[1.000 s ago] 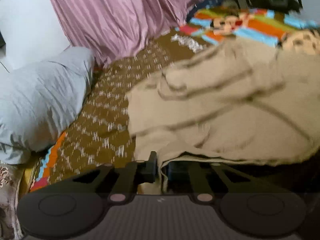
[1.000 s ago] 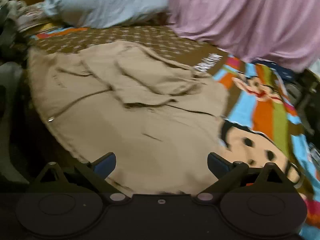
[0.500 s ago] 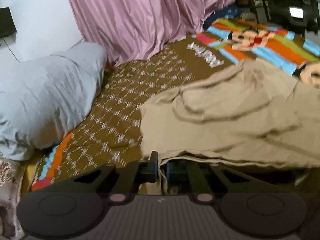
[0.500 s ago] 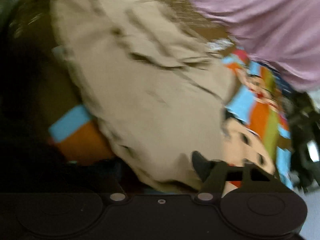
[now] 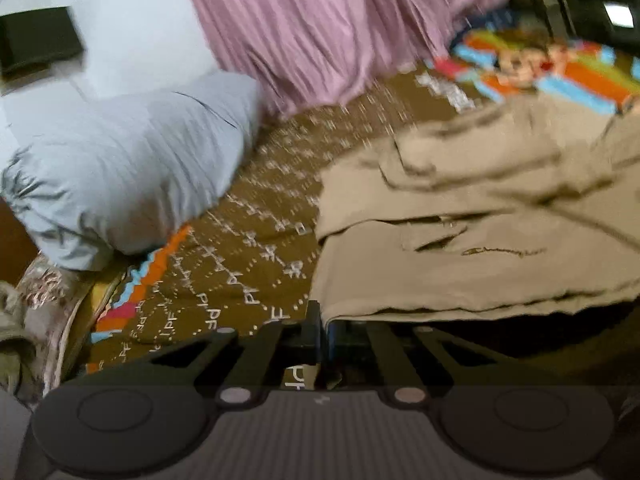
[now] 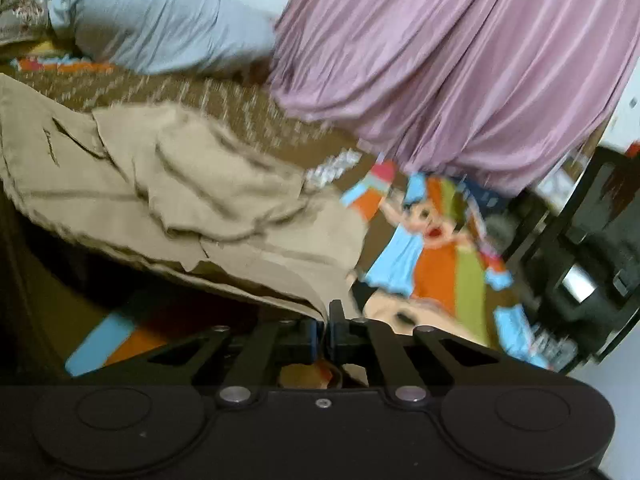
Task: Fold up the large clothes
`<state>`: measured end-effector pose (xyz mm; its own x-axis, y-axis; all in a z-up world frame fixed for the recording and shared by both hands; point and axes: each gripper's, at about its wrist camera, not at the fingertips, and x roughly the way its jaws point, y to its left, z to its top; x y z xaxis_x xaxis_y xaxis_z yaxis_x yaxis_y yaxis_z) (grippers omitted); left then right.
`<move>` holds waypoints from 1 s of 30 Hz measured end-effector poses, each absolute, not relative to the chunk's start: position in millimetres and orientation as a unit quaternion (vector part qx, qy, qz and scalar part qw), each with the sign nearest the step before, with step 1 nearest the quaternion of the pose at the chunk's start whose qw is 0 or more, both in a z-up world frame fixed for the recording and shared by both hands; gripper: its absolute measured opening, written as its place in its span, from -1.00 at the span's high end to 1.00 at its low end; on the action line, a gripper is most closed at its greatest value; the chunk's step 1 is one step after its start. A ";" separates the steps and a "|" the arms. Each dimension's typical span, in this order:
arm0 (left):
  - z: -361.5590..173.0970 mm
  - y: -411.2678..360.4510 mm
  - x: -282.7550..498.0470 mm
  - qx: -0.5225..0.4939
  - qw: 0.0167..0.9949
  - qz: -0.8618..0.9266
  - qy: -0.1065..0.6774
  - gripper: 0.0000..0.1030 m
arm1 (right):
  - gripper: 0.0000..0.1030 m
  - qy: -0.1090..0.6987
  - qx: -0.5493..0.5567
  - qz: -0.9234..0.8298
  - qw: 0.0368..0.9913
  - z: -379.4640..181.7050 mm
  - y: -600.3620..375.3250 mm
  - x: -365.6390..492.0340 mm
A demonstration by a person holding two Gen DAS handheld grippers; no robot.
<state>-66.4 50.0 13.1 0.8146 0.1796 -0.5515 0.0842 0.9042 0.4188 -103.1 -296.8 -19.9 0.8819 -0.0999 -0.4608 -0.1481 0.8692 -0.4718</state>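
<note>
Two corners of the large beige cotton garment (image 5: 460, 272) are pinched, one in our left gripper (image 5: 323, 322), one in our right gripper (image 6: 325, 322), both clamped tight on its near edge. It lies rumpled on the brown patterned bedspread (image 5: 256, 240), near edge lifted; we judge the folding barely begun, everything remaining.
</note>
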 end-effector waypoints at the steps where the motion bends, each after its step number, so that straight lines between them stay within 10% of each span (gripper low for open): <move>1: 18.9 51.1 -73.1 0.202 0.931 0.028 0.301 0.94 | 0.94 0.233 -0.256 0.009 0.938 -16.9 -296.4 -108.7; 16: 86.5 45.9 -4.5 0.222 0.938 0.000 0.267 0.90 | 0.94 0.192 -0.193 -0.020 0.962 46.3 -323.3 -67.5; 30: -17.7 37.8 200.7 0.246 0.881 -0.043 0.401 0.78 | 0.89 0.293 -0.188 -0.050 0.936 -40.7 -340.3 152.3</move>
<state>200.7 37.8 -17.7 0.6742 0.1214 -0.7285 0.2729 0.8756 0.3985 152.3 -340.3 -40.7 0.8227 -0.2044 -0.5305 -0.0157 0.9246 -0.3807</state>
